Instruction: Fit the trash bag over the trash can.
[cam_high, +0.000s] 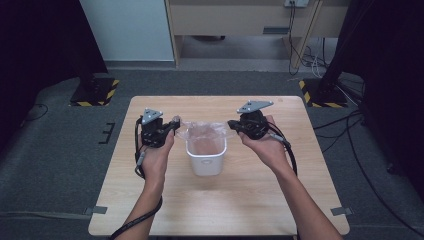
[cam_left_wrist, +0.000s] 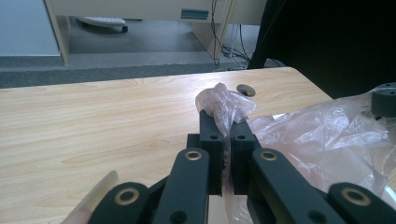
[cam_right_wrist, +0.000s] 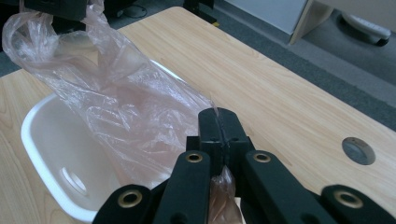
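**Bag stretched over the bin, not yet seated**

Forearms reach in toward one white bin (cam_high: 205, 157) at the middle of one wooden table (cam_high: 150, 200). Left of the bin, the left gripper (cam_high: 175, 123) is clenched on one edge of the single clear plastic bag (cam_high: 202, 131); right of it, the right gripper (cam_high: 232, 124) pinches the opposite edge. By my judgement, lining the bin is midway: the bag hangs spread above the bin's mouth, its rim not yet folded over.

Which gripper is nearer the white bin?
Left, though barely. The left gripper is just off the bin's left rim, shut on the bag. The right gripper is slightly farther off the right rim, pinching the bag's other edge.
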